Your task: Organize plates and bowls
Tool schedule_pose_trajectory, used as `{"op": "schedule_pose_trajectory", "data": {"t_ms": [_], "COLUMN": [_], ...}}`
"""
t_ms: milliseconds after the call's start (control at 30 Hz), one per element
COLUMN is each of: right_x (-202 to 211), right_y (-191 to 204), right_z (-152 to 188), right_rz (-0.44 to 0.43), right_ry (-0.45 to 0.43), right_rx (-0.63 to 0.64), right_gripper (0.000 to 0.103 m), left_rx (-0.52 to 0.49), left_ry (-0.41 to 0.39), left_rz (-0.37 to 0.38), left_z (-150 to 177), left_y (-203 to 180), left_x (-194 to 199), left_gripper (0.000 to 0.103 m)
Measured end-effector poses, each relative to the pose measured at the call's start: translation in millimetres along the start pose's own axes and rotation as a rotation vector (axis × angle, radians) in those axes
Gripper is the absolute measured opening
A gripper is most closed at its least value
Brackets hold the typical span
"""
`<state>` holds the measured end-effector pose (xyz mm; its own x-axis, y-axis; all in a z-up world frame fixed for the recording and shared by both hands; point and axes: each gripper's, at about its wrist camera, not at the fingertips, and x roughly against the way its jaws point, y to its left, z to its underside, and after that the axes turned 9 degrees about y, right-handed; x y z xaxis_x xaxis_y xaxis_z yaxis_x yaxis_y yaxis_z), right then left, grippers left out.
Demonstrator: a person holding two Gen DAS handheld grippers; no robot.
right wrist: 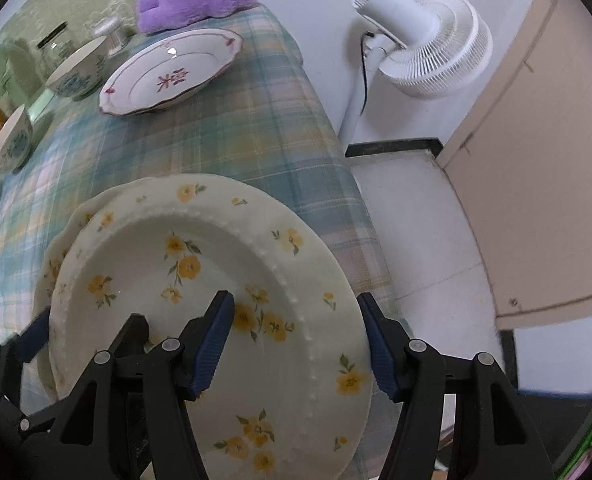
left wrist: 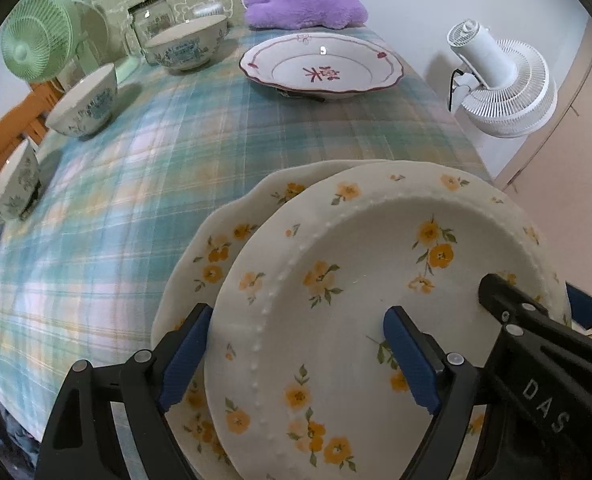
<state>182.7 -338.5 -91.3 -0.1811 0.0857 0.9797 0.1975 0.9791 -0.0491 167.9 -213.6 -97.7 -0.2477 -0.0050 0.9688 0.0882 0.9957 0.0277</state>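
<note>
A white plate with yellow flowers (left wrist: 360, 280) (right wrist: 199, 276) lies on top of a second flowered plate (left wrist: 215, 240) (right wrist: 61, 240) at the near right of the plaid table. My left gripper (left wrist: 296, 356) is open, its fingers straddling the top plate's left rim. My right gripper (right wrist: 296, 344) is open, straddling the right rim; it also shows in the left wrist view (left wrist: 536, 320). A red-trimmed plate (left wrist: 320, 66) (right wrist: 171, 76) sits far back. Three blue-patterned bowls (left wrist: 85, 104) (left wrist: 187, 46) (left wrist: 15, 180) line the left side.
A purple plush (left wrist: 304, 2) lies at the table's far end. A green fan (left wrist: 35, 40) and glass jar (left wrist: 151, 20) stand at the back left. A white fan (left wrist: 500, 84) (right wrist: 424, 40) stands on the floor past the table's right edge (right wrist: 336, 152).
</note>
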Motion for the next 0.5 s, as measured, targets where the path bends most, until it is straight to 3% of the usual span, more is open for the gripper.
{"op": "schedule_pose_trajectory", "data": {"t_ms": [267, 400, 500], "right_x": [9.1, 15.4, 15.8], "right_y": [-1.4, -5.5, -9.7], "right_z": [2.7, 8.4, 9.2], "right_rz": [-0.013, -0.002, -0.011], "right_ry": [-0.025, -0.026, -0.020], "right_rx": [0.040, 0.057, 0.046], "right_gripper": [0.065, 0.041, 0.037], "left_rx": [-0.015, -0.047, -0.042], "left_ry": [-0.010, -0.024, -0.031], "left_rz": [0.007, -0.002, 0.002], "left_z": [4.5, 9.2, 11.4], "left_y": [2.6, 4.4, 10.6], "left_x": [11.0, 19.3, 24.1], "left_gripper": [0.089, 0.090, 0.090]}}
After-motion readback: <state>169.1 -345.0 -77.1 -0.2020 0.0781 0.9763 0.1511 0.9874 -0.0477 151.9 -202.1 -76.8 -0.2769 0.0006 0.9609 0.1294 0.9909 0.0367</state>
